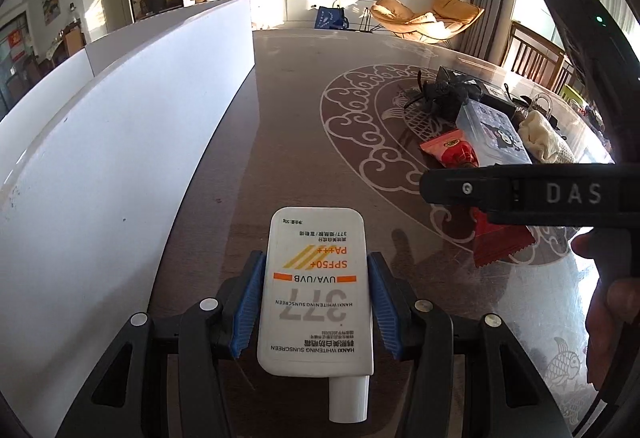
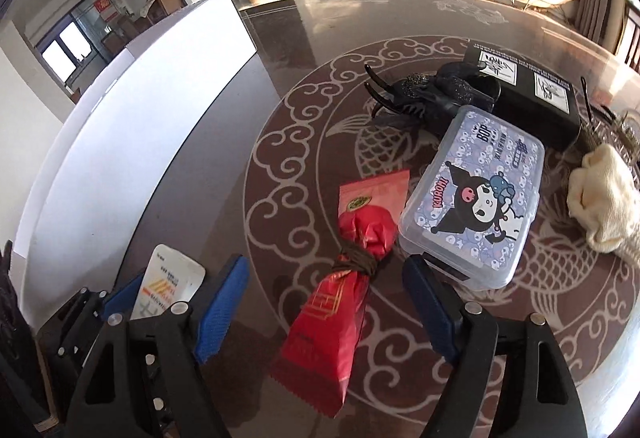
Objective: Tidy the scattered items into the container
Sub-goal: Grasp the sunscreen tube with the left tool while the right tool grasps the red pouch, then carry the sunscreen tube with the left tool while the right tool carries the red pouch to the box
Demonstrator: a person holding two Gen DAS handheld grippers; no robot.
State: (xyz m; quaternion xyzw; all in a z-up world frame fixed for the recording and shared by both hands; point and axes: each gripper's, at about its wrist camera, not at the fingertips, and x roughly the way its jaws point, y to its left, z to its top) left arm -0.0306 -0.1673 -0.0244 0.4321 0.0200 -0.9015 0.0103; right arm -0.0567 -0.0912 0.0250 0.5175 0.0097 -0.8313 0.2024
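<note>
- Leftmost, the white container (image 1: 120,141) stands along the table's (image 1: 288,125) edge; only its outer wall shows, so what already lies inside cannot be told.
- Next to it, the left gripper (image 1: 316,302) has its blue pads (image 1: 250,302) pressed against both sides of a sunscreen tube (image 1: 316,290), cap toward the camera; the tube looks pinched firmly, just beside the container wall.
- So on this side the step in hand looks like the carry: the tube is gripped and needs lifting over the wall, then letting go inside.
- That lift must clear the rim, which stands high beside the gripper; a low swing could knock the tube against the wall.
- Further right, the right gripper (image 2: 326,302) hangs over a red packet (image 2: 340,302) tied with dark cord, its jaws spread wide on either side and not touching it.
- Its step seems to be the reach: it should drop lower, centre on the packet's narrow tied waist, and close there.
- The right pad (image 2: 432,310) sits very near the corner of a cartoon-printed plastic box (image 2: 476,197), so closing may nudge that box.
- Beyond it lie a black hair claw (image 2: 416,97), a black box (image 2: 532,89) and, far right, a cream cloth (image 2: 604,205), all on the table and yet to be tidied.
</note>
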